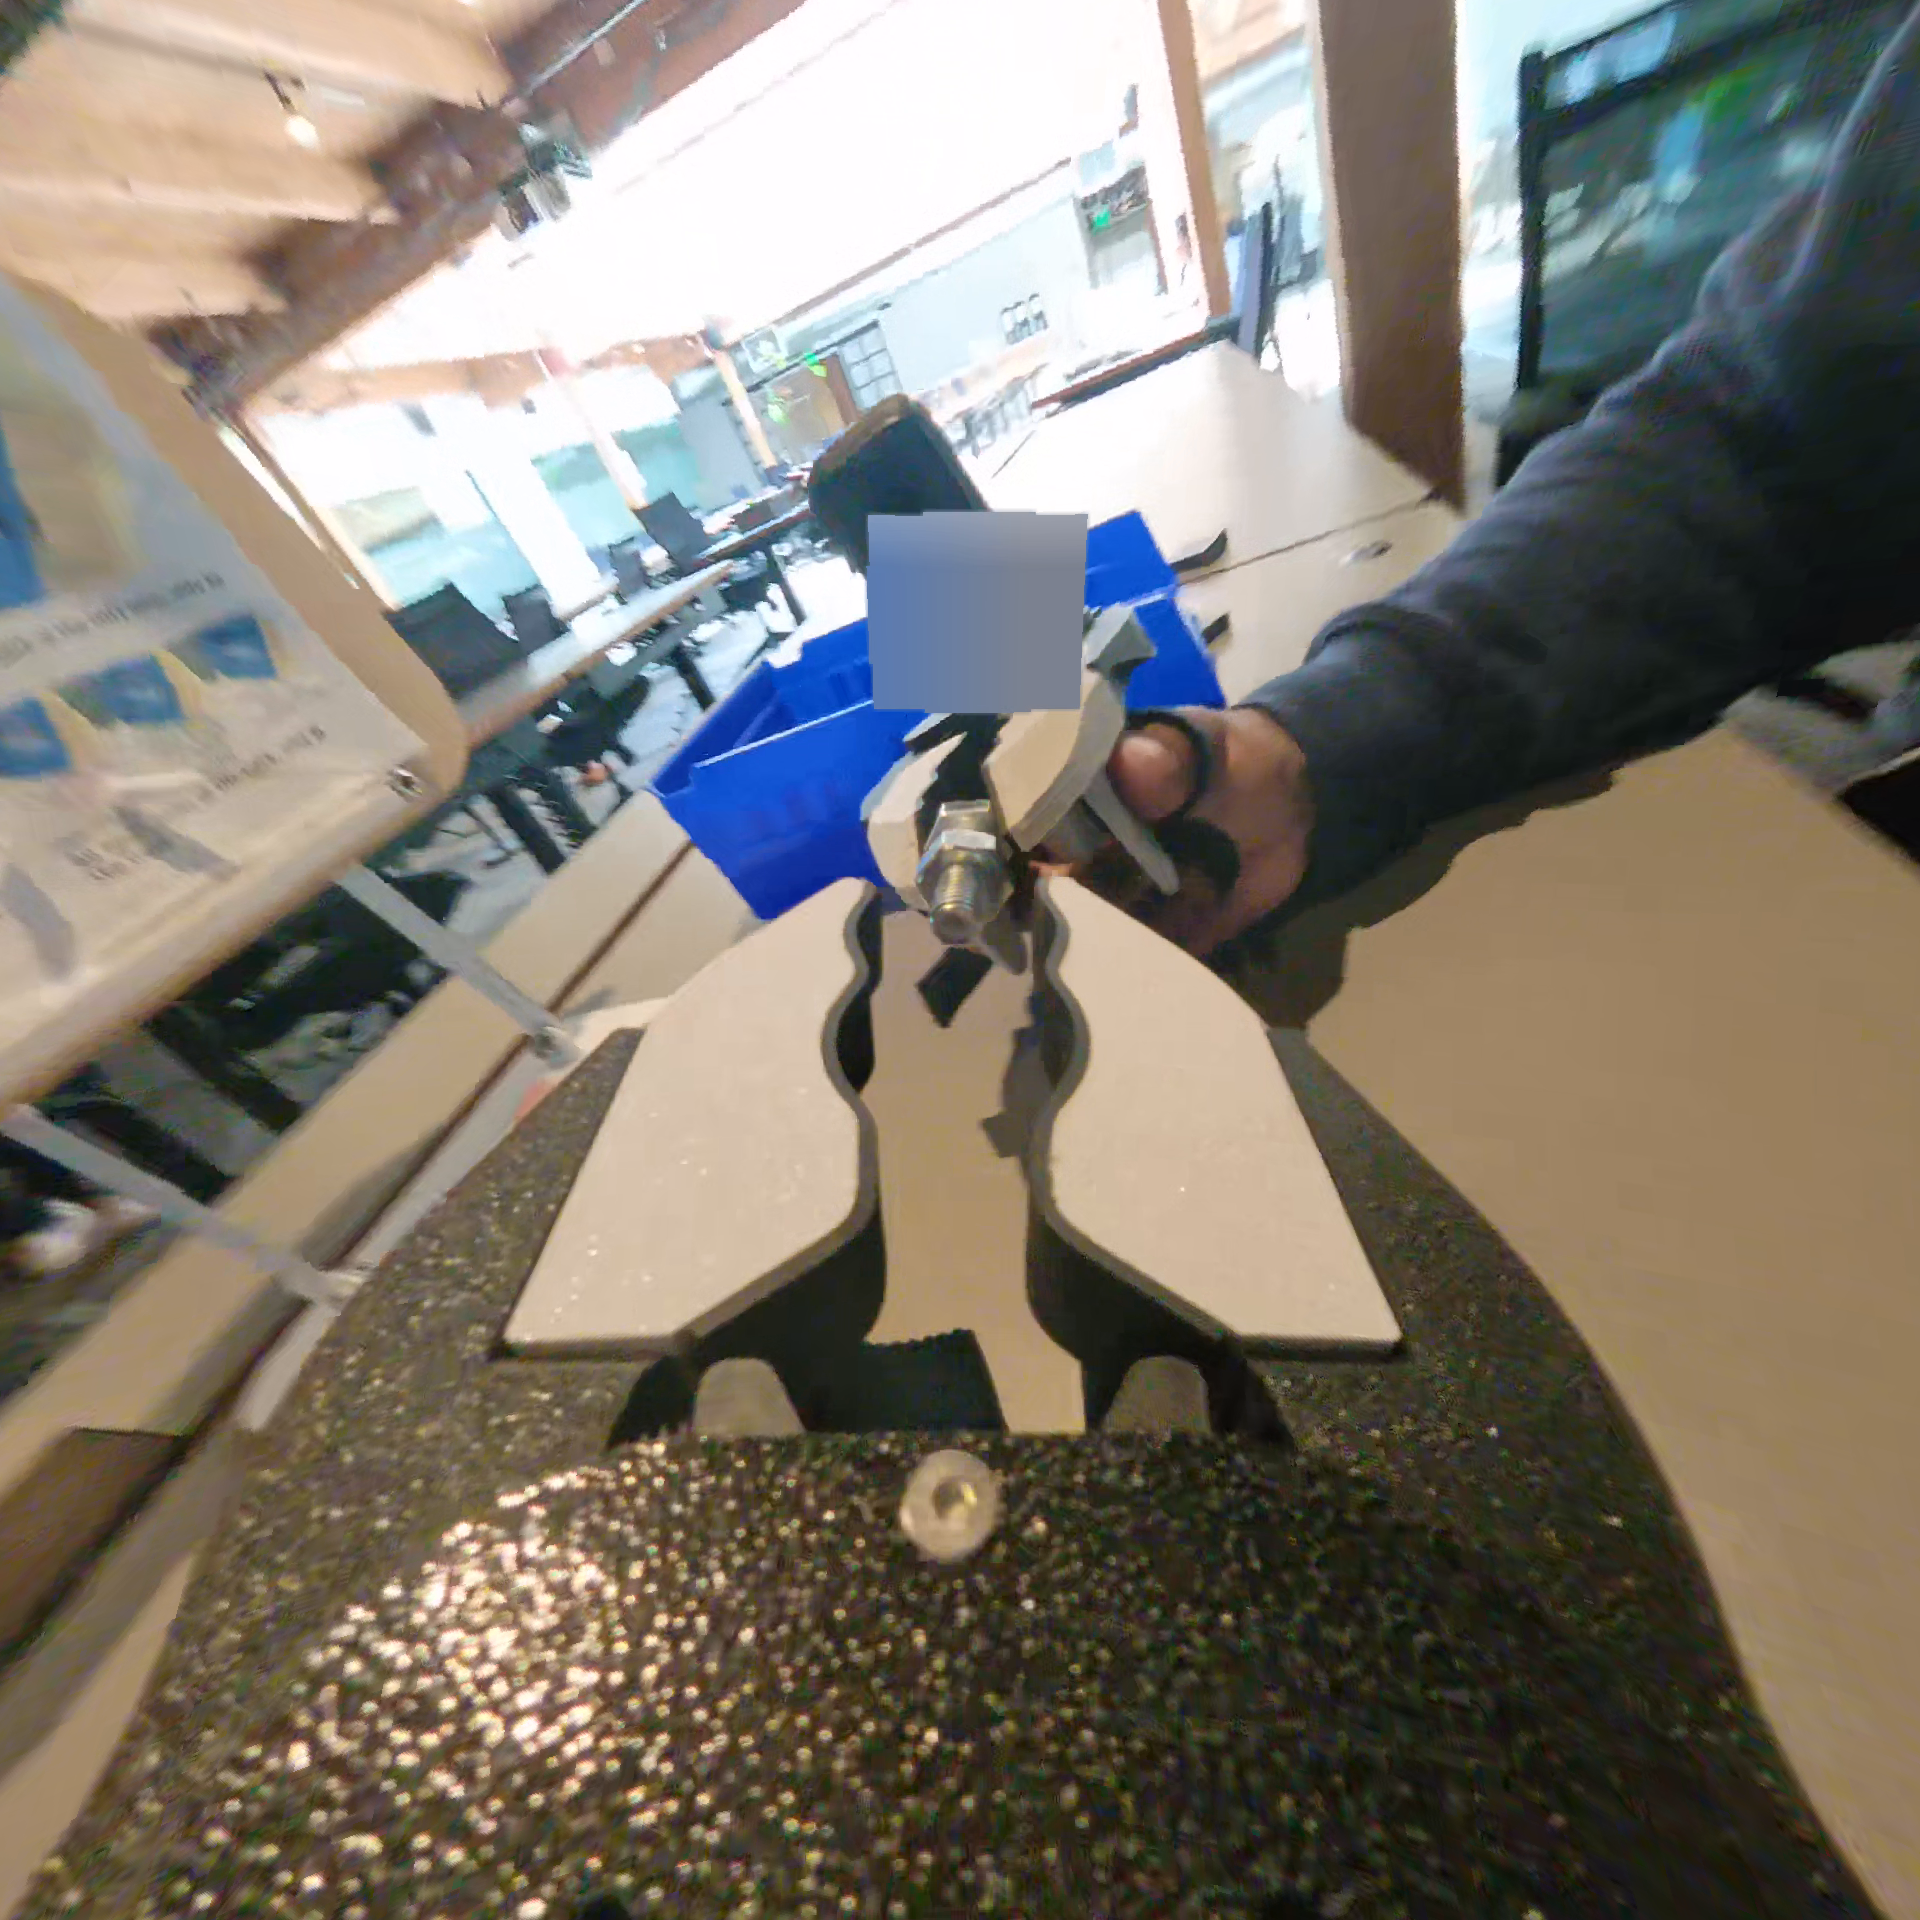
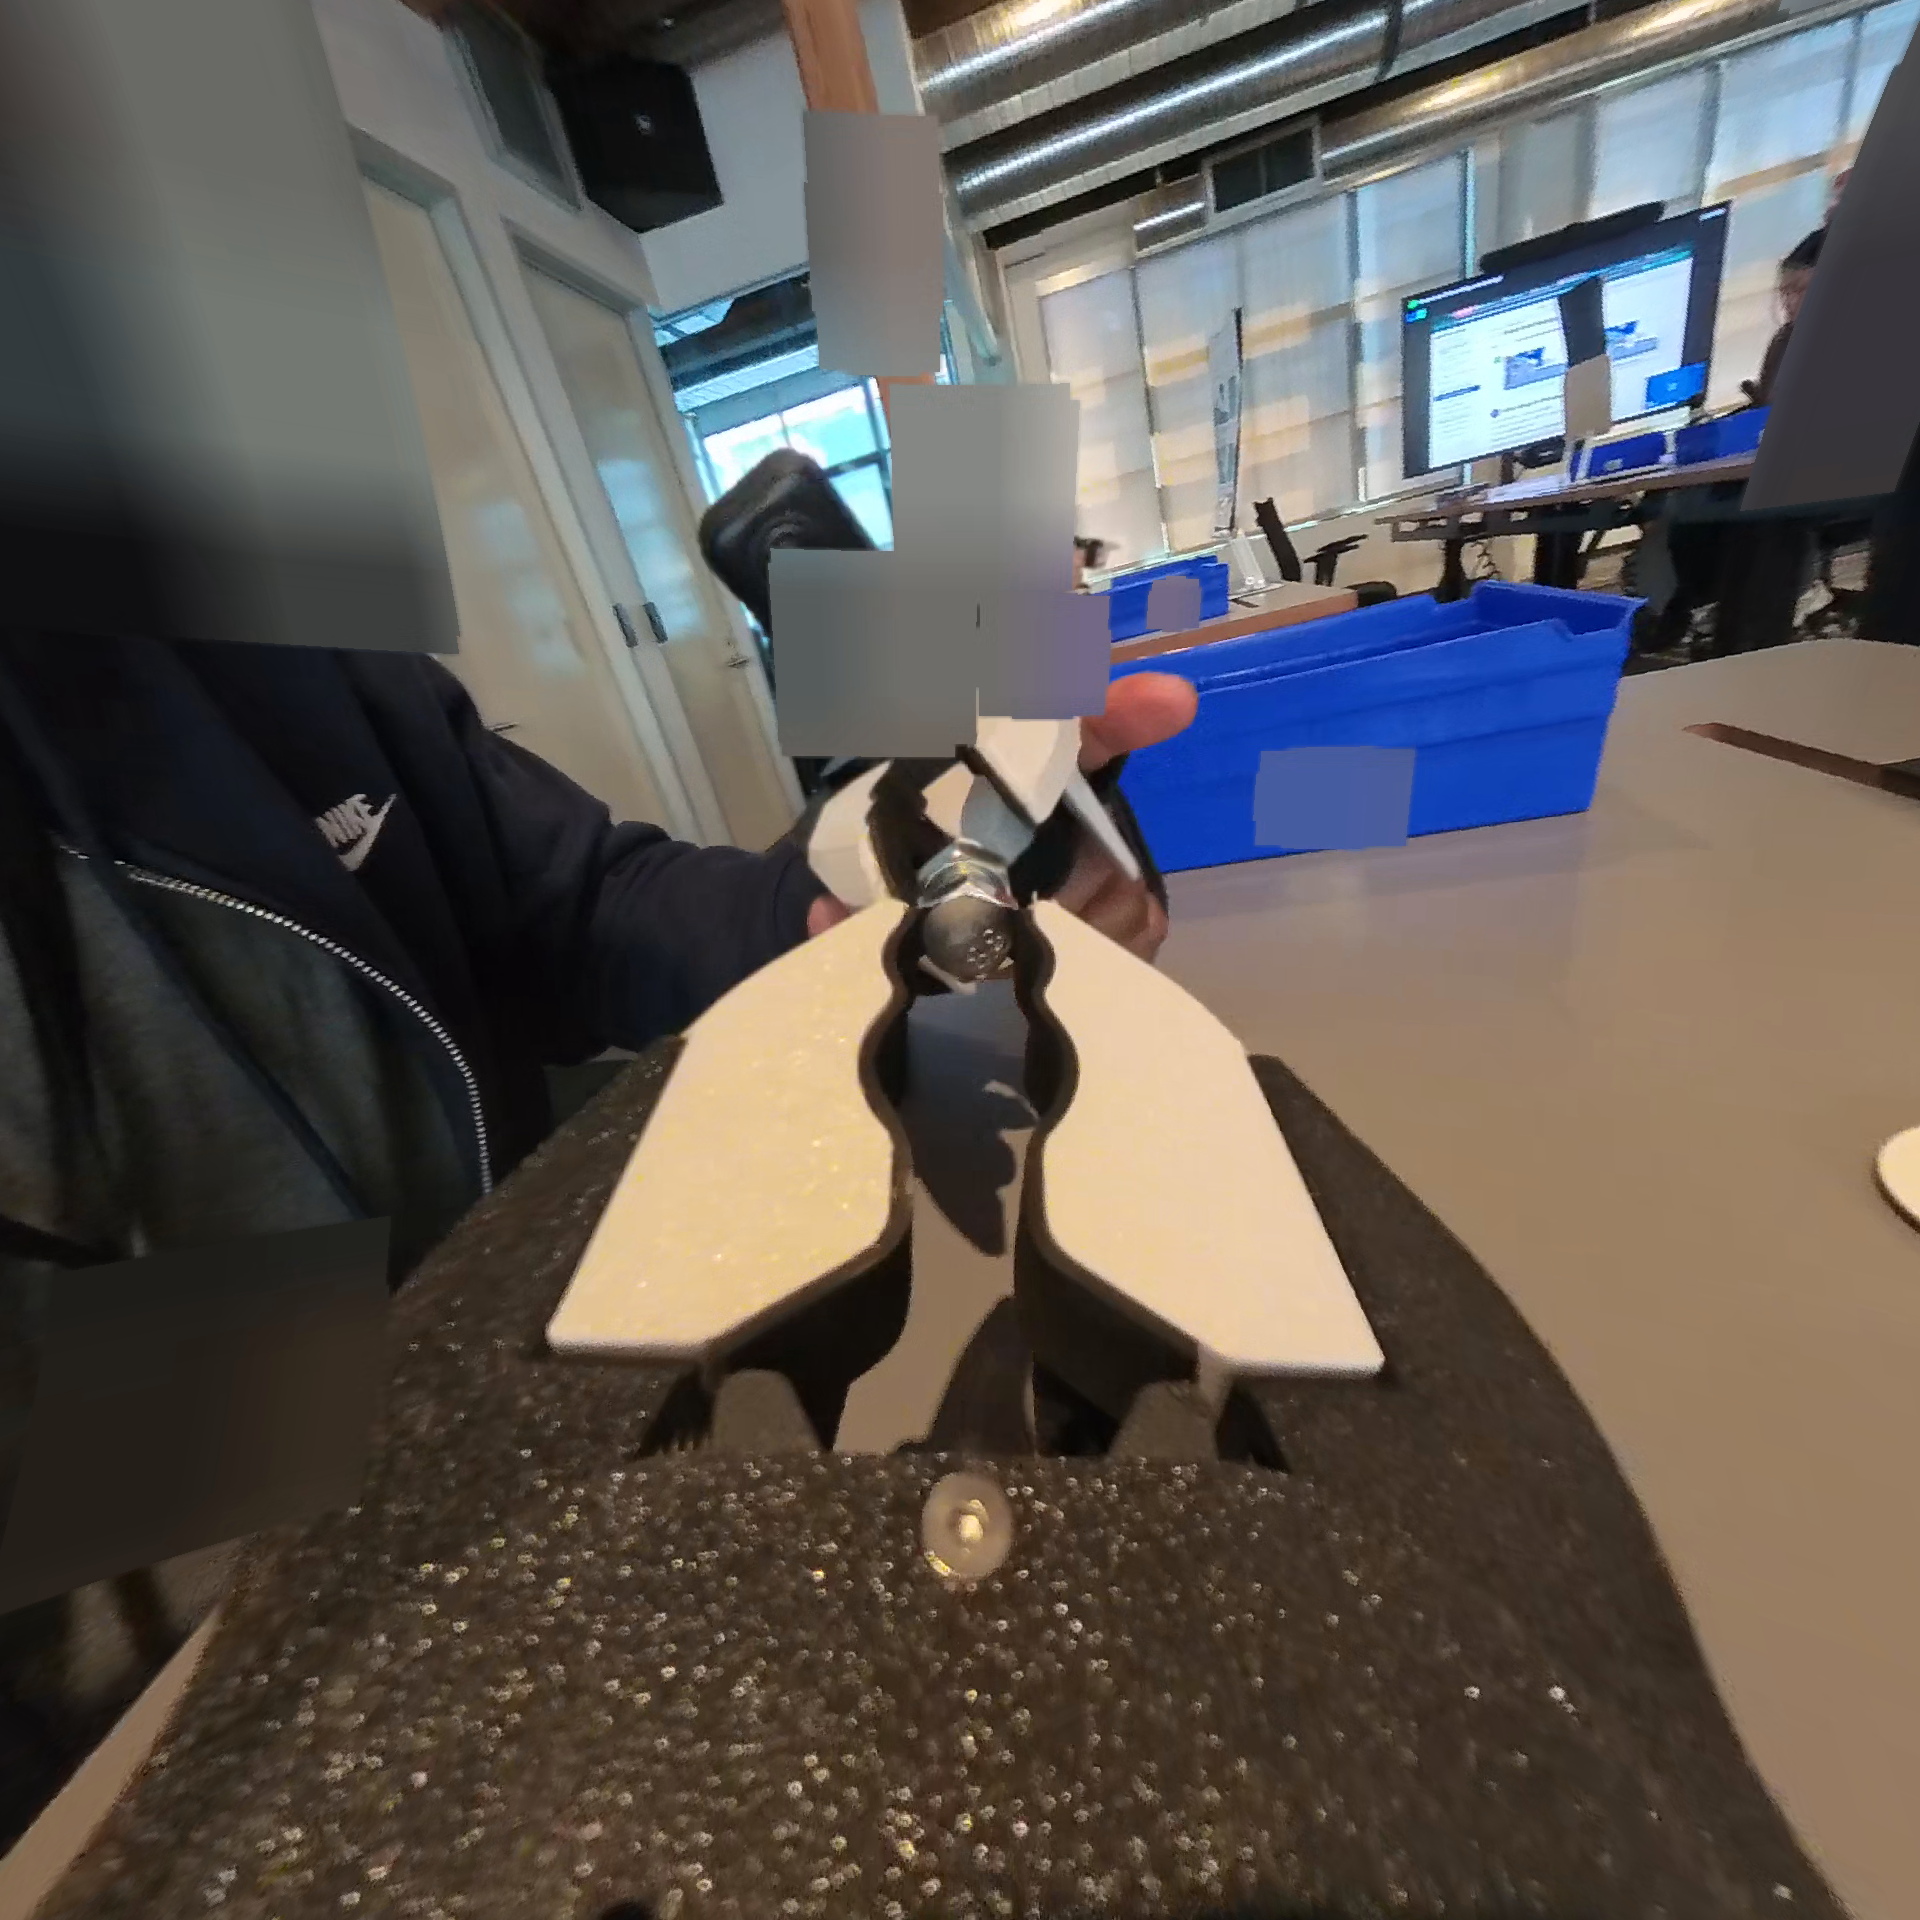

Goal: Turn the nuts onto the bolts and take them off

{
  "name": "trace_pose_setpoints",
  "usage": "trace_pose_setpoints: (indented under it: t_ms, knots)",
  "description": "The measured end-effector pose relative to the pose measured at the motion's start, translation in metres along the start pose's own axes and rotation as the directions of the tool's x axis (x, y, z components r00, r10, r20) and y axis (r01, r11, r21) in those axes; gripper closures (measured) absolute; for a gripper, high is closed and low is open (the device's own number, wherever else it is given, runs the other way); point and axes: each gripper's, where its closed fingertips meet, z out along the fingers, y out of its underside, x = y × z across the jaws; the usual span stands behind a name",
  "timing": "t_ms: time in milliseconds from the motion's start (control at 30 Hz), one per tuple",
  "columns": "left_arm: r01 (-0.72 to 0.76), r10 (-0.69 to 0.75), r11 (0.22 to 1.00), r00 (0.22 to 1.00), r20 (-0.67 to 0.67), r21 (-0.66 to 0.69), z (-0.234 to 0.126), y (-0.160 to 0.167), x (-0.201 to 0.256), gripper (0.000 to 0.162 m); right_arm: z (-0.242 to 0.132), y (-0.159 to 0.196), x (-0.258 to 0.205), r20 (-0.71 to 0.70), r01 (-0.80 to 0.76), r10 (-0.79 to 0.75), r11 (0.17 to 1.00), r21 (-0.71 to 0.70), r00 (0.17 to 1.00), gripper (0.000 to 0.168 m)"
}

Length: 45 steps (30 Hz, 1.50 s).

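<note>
Left of the blue bin [image 2: 1371,717], above the counter [image 2: 1455,1039], the left gripper [image 2: 935,842] pinches the nut [image 2: 951,868]; just beside it, the right gripper [image 2: 966,940] clamps the bolt [image 2: 971,945] by its head. Steel, stiff, probably heavy and slippery: hold the flats, not the threads.

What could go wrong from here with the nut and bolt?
1. The right claw seems to pinch only the head of the bolt at its very tips, above the table; torque could make it pivot or drop.
2. The left claw sits around the threaded end, short of the nut; closing here would likely grab threads, not turn the nut.
</note>
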Motion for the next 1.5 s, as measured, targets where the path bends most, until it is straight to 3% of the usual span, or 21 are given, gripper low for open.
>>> trace_pose_setpoints:
  t_ms: [200,433,533,667,767,867,967,1033,1333,1400,1500]
  knots:
    - [-0.205,0.205,0.979,0.979,0.015,-0.013,0.004,0.001,0.011,0.132,0.007,0.004,-0.009,0.056,-0.014,0.015,1.000,-0.017,0.998,0.152]
    - [-0.254,0.255,0.967,0.967,0.023,-0.031,0.003,0.002,0.012,0.143,0.009,0.006,-0.011,0.057,0.007,-0.005,0.999,-0.033,0.998,0.152]
    - [-0.156,0.156,0.987,0.988,0.003,-0.037,0.004,0.004,0.011,0.144,0.008,0.006,-0.009,0.021,0.058,-0.057,0.997,-0.047,0.998,0.152]
    - [0.139,-0.141,0.990,0.987,-0.082,-0.032,0.005,0.005,0.011,0.144,0.006,0.005,-0.007,-0.041,0.160,-0.164,0.984,-0.080,0.986,0.152]
    - [0.418,-0.415,0.908,0.890,-0.186,-0.025,0.005,0.003,0.012,0.144,0.006,0.004,-0.007,-0.071,0.218,-0.226,0.971,-0.097,0.972,0.152]
    - [0.667,-0.652,0.743,0.703,-0.284,-0.055,0.005,0.004,0.013,0.144,0.007,0.006,-0.005,-0.097,0.253,-0.266,0.960,-0.123,0.959,0.152]
    - [0.806,-0.774,0.587,0.528,-0.349,-0.083,0.005,0.006,0.013,0.144,0.007,0.008,-0.003,-0.108,0.263,-0.279,0.955,-0.138,0.954,0.152]
    - [0.840,-0.801,0.535,0.470,-0.370,-0.093,0.004,0.007,0.013,0.144,0.007,0.008,-0.002,-0.111,0.263,-0.279,0.955,-0.139,0.954,0.152]
    - [0.812,-0.775,0.579,0.518,-0.362,-0.077,0.003,0.003,0.012,0.142,0.007,0.005,-0.004,-0.105,0.255,-0.267,0.960,-0.114,0.958,0.152]
    - [0.766,-0.718,0.642,0.600,-0.352,-0.003,0.000,-0.005,0.005,0.135,0.005,0.002,-0.004,-0.105,0.237,-0.246,0.967,-0.088,0.964,0.152]
    - [0.525,-0.501,0.844,0.845,-0.187,0.110,-0.004,-0.011,-0.008,0.131,0.002,-0.003,-0.003,-0.102,0.205,-0.209,0.977,-0.050,0.972,0.152]
